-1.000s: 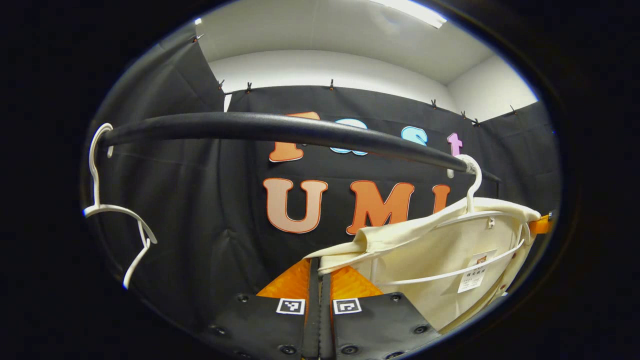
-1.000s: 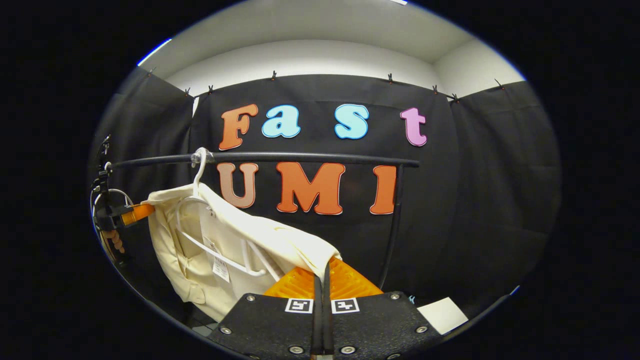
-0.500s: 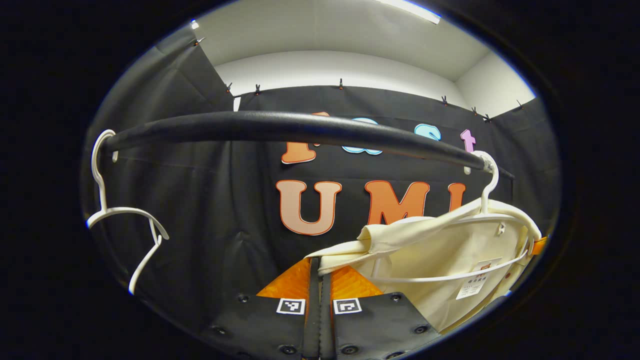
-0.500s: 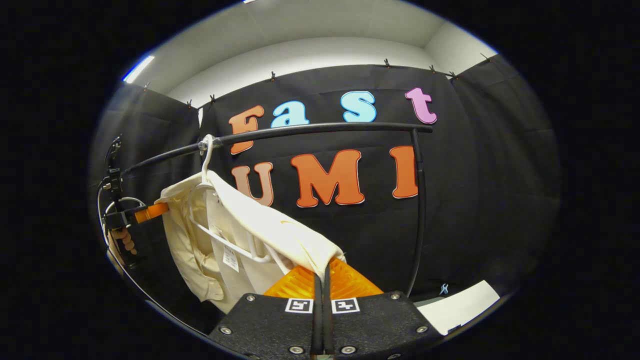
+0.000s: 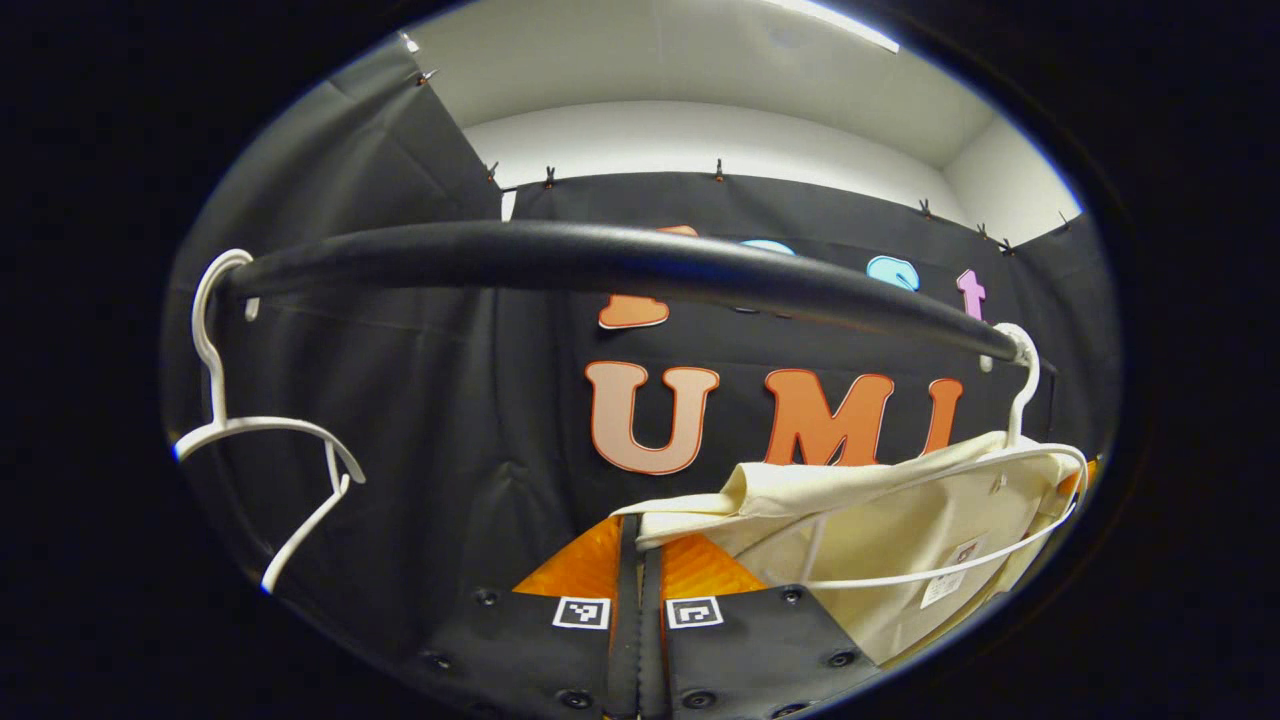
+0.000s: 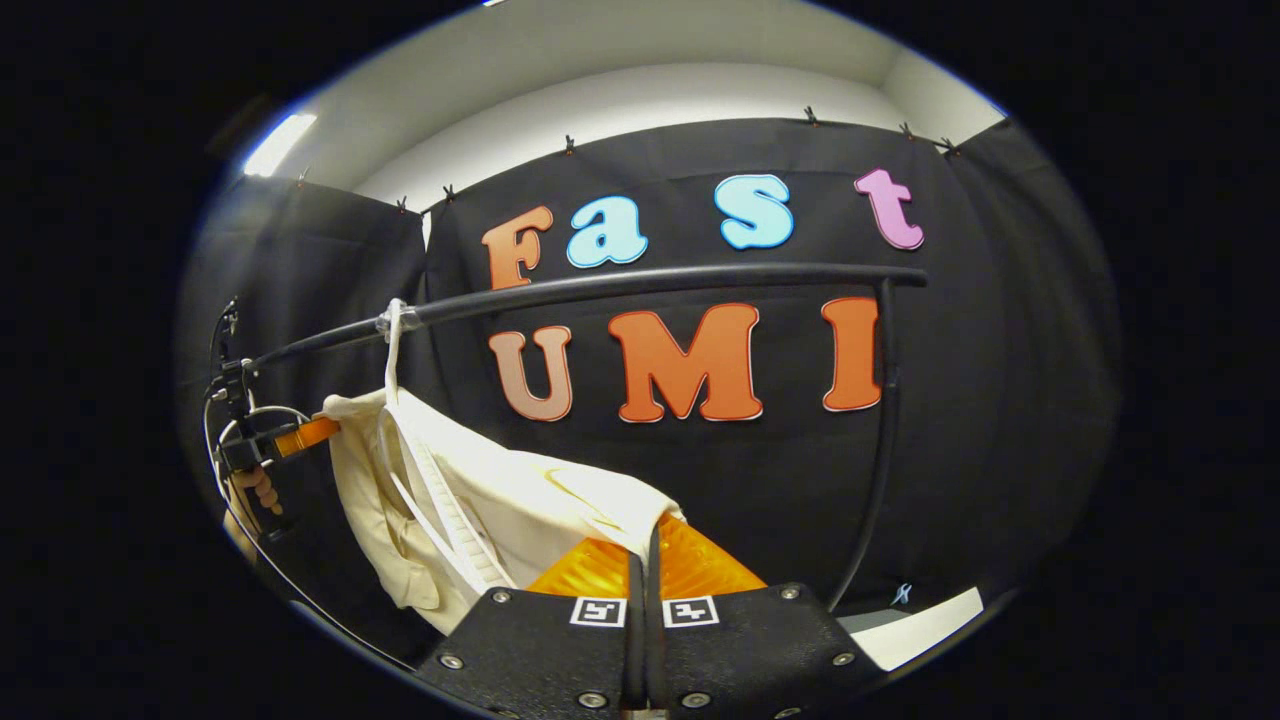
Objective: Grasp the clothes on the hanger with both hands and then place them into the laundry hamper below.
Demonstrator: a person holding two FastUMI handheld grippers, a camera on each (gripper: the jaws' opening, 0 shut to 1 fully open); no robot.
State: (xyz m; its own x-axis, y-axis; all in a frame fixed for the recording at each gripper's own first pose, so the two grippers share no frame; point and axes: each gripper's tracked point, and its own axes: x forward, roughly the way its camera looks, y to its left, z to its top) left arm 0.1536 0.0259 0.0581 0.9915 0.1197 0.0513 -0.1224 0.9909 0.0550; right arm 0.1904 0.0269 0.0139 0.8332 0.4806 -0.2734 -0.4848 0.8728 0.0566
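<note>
Both-handed grip: left gripper (image 5: 640, 535) clenched on one shoulder of the cream shirt (image 5: 900, 510), lower right of its view; right gripper (image 6: 645, 540) pinches the other shoulder at bottom centre. Shirt hangs on a white hanger (image 6: 392, 345) from the black rail (image 6: 650, 285). Lower hem is cut off. A bare hanger (image 5: 265, 440) hangs far left.

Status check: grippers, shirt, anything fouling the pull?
Left gripper and right gripper both shut on cream shirt. Shirt on white hanger, hooked on rail. Hamper unsighted.
</note>
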